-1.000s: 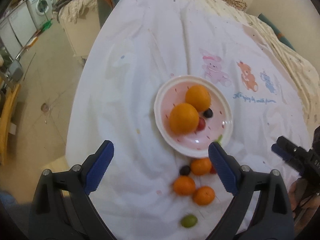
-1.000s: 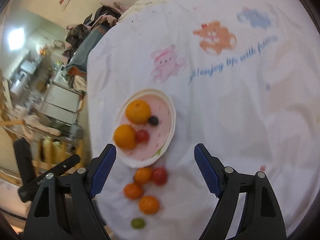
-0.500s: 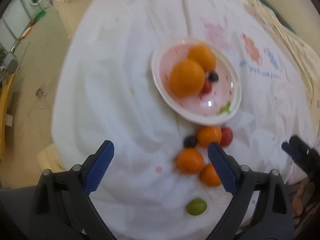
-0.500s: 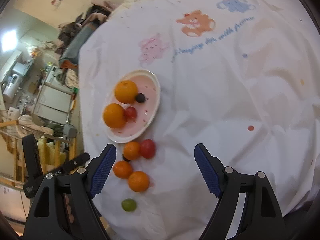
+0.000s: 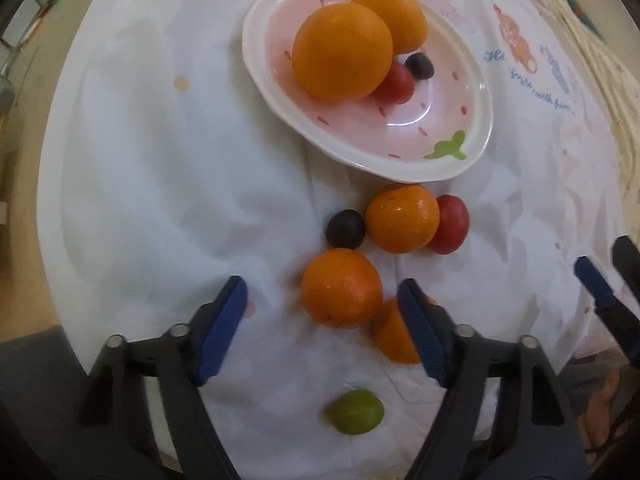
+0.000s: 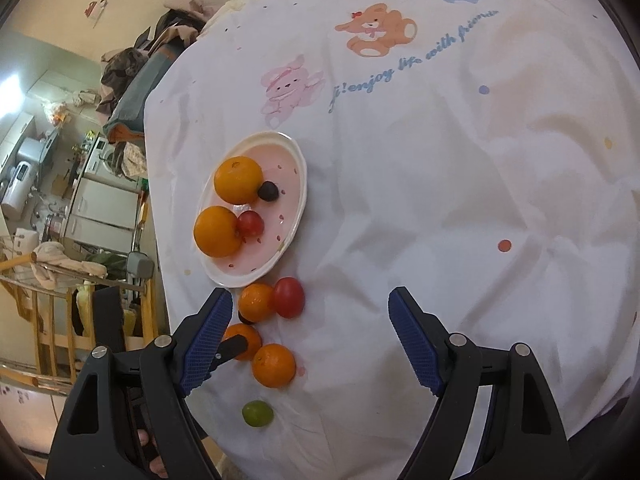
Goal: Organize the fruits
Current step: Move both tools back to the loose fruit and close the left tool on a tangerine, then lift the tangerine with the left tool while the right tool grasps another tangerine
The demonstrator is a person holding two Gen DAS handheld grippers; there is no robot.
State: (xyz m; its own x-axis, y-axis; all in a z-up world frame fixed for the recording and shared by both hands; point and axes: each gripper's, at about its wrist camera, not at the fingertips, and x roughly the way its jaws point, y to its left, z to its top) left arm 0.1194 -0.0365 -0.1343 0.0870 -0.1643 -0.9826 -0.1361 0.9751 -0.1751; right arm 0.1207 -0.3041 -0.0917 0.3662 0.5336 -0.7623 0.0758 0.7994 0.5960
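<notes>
Your left gripper (image 5: 322,304) points steeply down, fingers just closing but not yet touching the tangerine (image 5: 341,288) between them, below the pink plate (image 5: 478,128) on the counter (image 5: 160,160). Your right gripper (image 6: 310,322) hovers, fingers spread, empty.

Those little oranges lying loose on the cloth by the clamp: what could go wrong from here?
1. The left gripper, jaws just closing, brackets one small orange, not yet pinched. A second orange sits right behind one finger and could get knocked away.
2. The cloth is wrinkled, so a nudged fruit, like the green grape near the edge, might roll off.
3. The dish already holds two big oranges; another could bump them.
</notes>
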